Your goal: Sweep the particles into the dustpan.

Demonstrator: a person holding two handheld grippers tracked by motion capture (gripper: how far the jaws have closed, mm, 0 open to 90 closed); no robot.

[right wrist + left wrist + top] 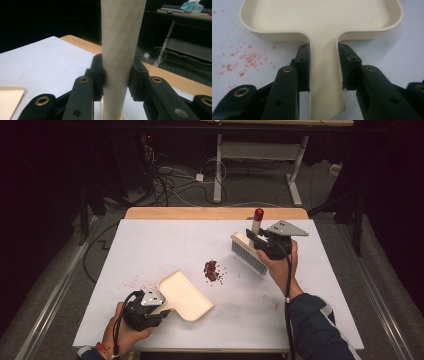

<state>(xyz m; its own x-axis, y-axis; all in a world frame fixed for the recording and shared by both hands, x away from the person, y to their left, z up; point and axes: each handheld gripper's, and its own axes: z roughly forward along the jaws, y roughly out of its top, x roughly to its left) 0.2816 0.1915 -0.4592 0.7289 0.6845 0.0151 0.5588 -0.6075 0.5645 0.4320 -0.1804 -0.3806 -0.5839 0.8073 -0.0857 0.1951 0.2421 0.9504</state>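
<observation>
- The left gripper [162, 311] sits at the near left of the table [150, 235], its jaws clamped on the handle of the dustpan [186, 296].
- In the left gripper view, both pads press the sides of the dustpan [322, 15] handle; the pan's cream tray spreads out beyond the jaws, lying flat on the white surface.
- The pan's open edge faces toward the middle of the table, near the crumbs [212, 270].
- The crumbs form a small dark red pile at mid-table, between pan and brush [248, 252], touching neither.
- A faint pink dusting [132, 282] marks the table left of the pan; it also shows as pink specks [247, 58] beside the left jaw.
- The right gripper [256, 238] is at the right of the table, jaws closed on the brush handle.
- In the right gripper view, the pale round handle [120, 50] stands upright between the pads, gripped on both sides.
- The brush has a red tip on its handle and grey bristles pointing down; whether they touch the table I cannot tell.
- The brush is to the right of the crumbs, apart from them.
</observation>
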